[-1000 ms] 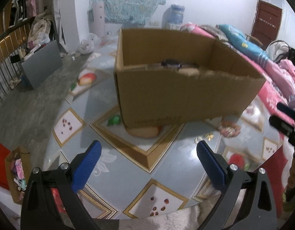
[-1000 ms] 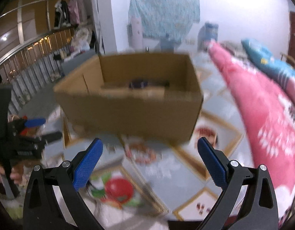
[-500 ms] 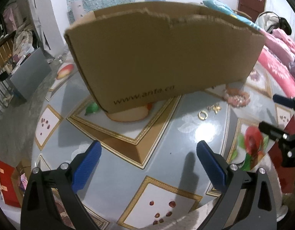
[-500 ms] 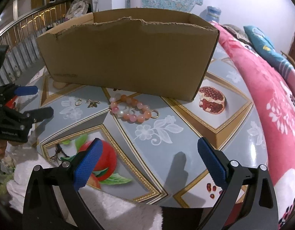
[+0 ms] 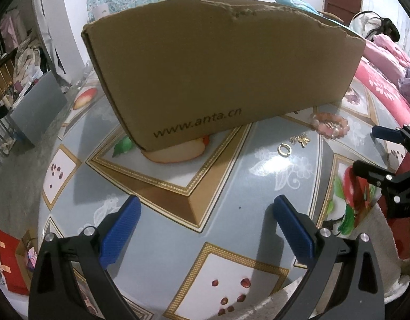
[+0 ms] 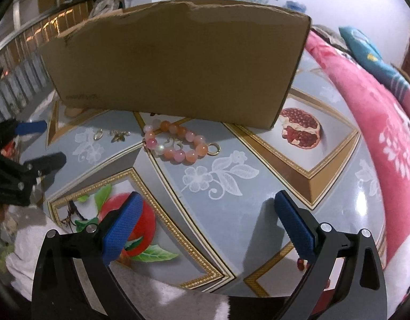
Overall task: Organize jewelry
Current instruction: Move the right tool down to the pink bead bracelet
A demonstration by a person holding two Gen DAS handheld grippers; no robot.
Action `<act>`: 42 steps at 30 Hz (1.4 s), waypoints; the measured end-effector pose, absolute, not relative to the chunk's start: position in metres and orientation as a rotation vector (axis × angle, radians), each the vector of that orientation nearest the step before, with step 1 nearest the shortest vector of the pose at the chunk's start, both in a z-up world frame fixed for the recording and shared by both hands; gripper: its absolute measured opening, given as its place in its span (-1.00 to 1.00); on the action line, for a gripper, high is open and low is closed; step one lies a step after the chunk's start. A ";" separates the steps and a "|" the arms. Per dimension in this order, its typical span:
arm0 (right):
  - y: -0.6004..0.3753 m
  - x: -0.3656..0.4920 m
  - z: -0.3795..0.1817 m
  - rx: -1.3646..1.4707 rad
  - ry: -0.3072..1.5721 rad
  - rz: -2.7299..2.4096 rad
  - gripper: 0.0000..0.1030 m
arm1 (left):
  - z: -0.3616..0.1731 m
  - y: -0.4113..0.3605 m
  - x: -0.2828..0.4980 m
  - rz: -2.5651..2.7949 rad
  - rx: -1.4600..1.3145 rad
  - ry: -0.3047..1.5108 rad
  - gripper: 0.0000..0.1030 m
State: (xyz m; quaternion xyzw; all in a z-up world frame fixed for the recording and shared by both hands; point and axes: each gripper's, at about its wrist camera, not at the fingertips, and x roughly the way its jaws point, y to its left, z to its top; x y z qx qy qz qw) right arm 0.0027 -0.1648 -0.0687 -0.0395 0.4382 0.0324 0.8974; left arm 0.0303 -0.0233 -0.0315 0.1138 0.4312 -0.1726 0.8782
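Left gripper and right gripper: jaws spread wide, empty, low over the fruit-print tabletop. Beyond: pink bead bracelet, gold ring, small gold piece, possibly an earring. Farthest: cardboard box, just behind bracelet.

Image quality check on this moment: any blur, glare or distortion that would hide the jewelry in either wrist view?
Left wrist: sharp, strong fisheye bending of the box; mild glare on the table; ring and bracelet readable. Right wrist: sharp too; bracelet clear, glare only at the table's right edge; tongs shadows fall short of the jewelry.
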 end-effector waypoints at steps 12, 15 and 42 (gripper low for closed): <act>-0.160 0.006 -0.068 -0.096 0.931 0.053 0.84 | -0.030 -0.035 0.022 -0.346 0.247 0.899 0.89; -0.165 0.015 -0.067 -0.092 0.941 0.049 0.84 | -0.030 -0.034 0.023 -0.347 0.247 0.900 0.90; -0.173 0.004 -0.061 -0.049 0.885 0.131 0.84 | -0.030 -0.032 0.023 -0.329 0.233 0.884 0.92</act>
